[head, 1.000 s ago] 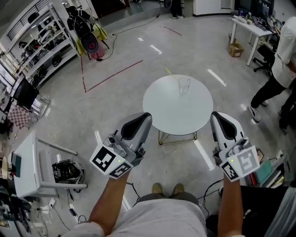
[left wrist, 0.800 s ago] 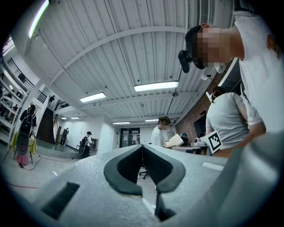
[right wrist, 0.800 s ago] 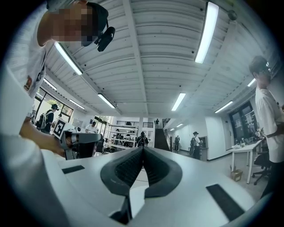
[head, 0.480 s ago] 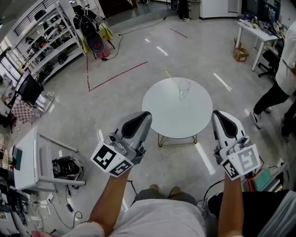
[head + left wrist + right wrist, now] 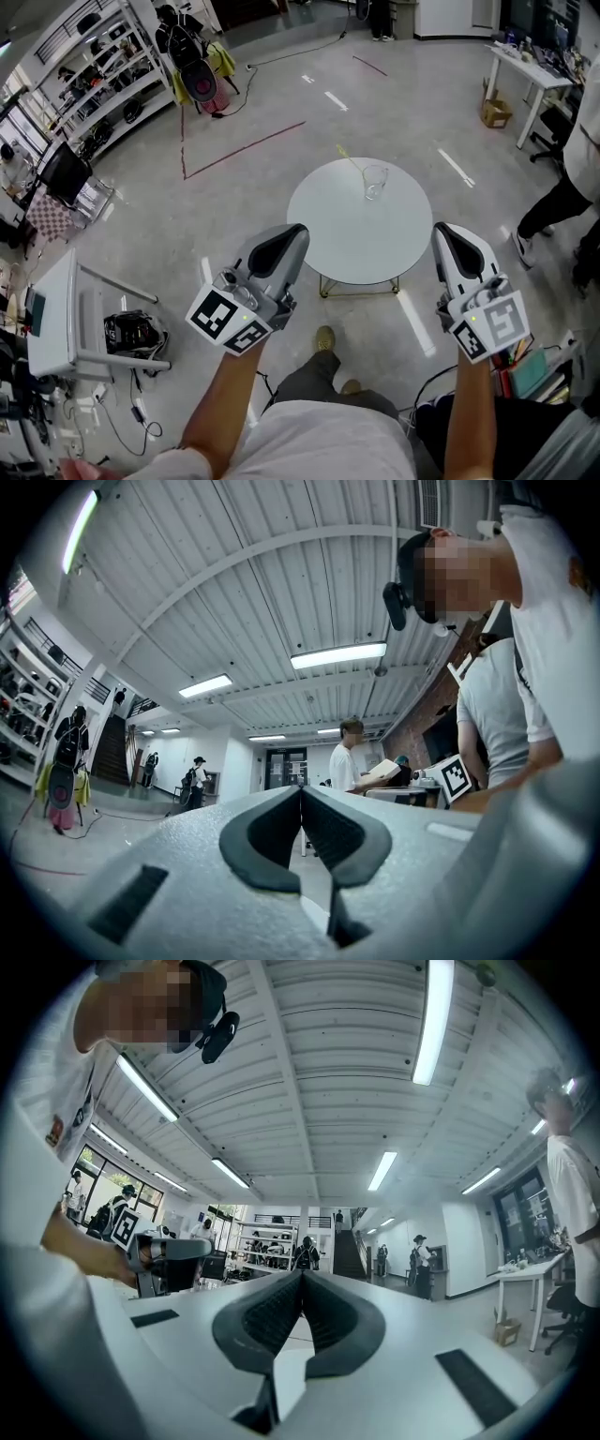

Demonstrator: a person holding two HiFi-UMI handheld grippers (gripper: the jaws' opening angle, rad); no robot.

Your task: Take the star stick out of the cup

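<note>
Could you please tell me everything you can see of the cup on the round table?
The cup is small, clear and see-through, glass or plastic by its look. It stands upright on the far part of the round white table, apart from the edge. A thin pale yellow stick stands in it and leans out over the rim toward the far left. It is too small to show more detail.

You have no word, number or brand to read here: the marker cube (image 5: 225, 323) on your left tongs (image 5: 296, 232) and the one on your right tongs (image 5: 441, 231) bear only black-and-white square patterns, and the red print (image 5: 53, 1132) on your shirt (image 5: 58, 1077) is too small to read.
</note>
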